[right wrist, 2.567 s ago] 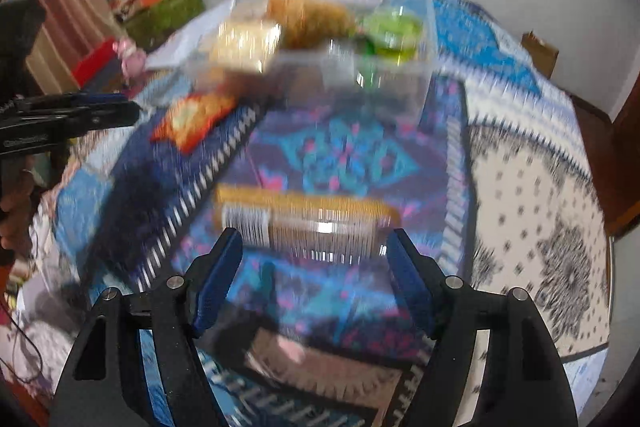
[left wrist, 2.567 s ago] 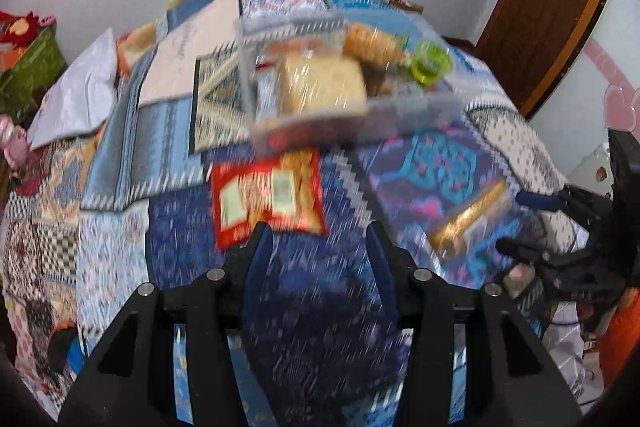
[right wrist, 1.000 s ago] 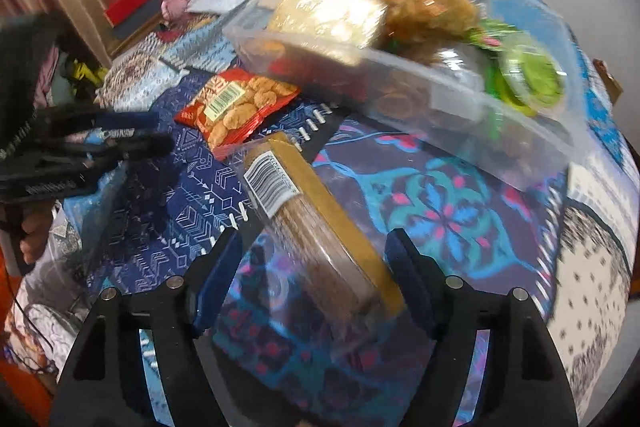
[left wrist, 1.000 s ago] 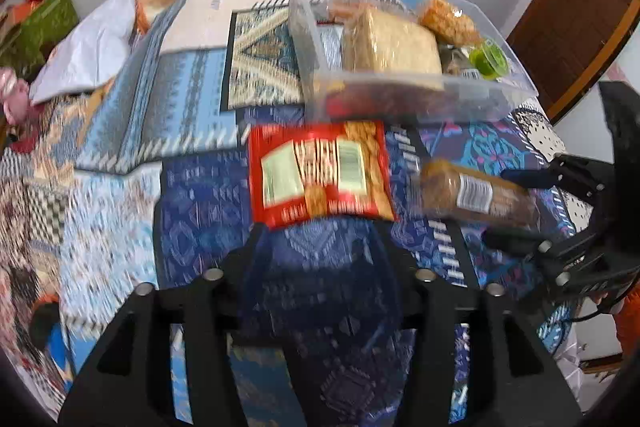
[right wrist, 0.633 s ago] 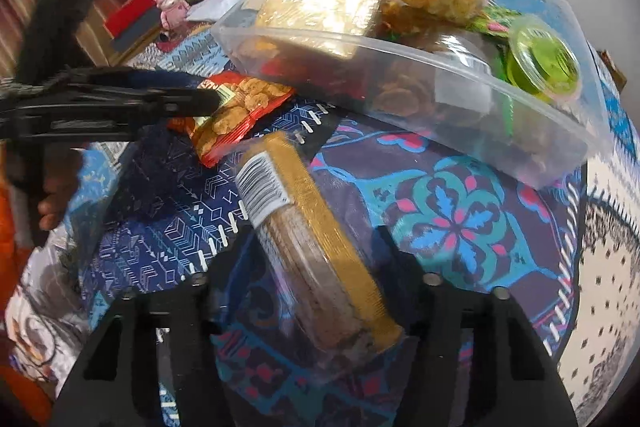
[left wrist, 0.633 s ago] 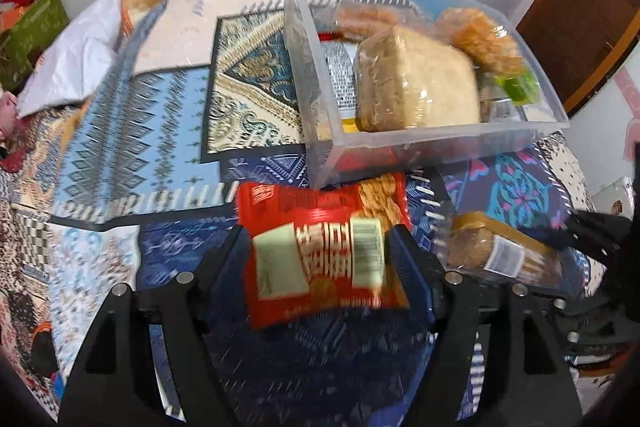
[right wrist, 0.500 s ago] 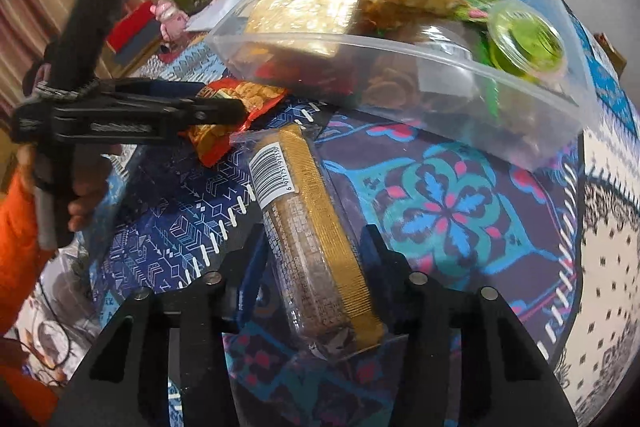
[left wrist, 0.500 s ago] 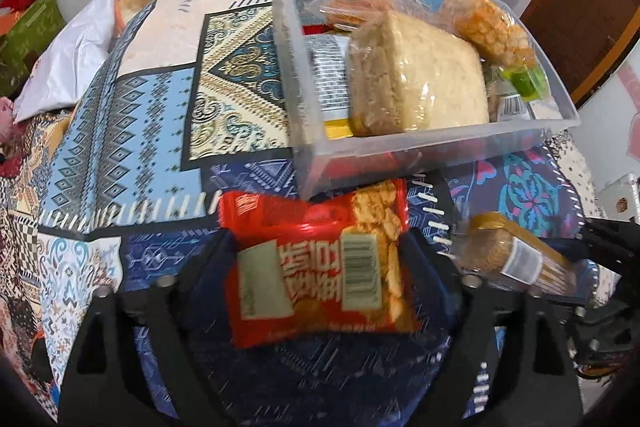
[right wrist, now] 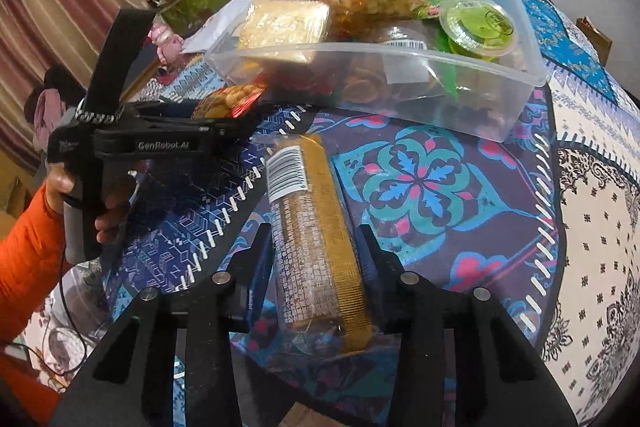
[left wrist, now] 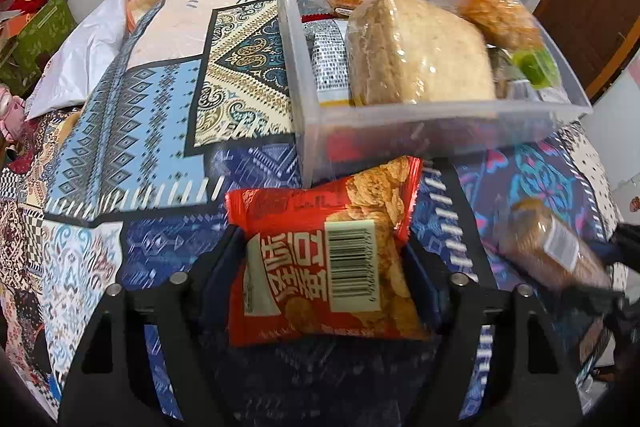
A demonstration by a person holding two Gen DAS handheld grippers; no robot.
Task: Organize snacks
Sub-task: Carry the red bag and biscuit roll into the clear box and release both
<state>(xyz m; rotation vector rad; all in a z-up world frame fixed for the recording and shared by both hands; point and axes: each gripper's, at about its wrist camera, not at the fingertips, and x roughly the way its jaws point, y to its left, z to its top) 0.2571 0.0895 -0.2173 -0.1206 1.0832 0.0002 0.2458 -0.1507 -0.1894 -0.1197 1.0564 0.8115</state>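
Left tongs (left wrist: pixel 324 255): closed on red snack packet (left wrist: pixel 324 259), lower centre of frame. Clear bin (left wrist: pixel 440 131) directly ahead, upper right, near wall just beyond packet.
Right tongs (right wrist: pixel 316 247): gripping biscuit sleeve (right wrist: pixel 312 239), long axis along fingers; bin upper centre.
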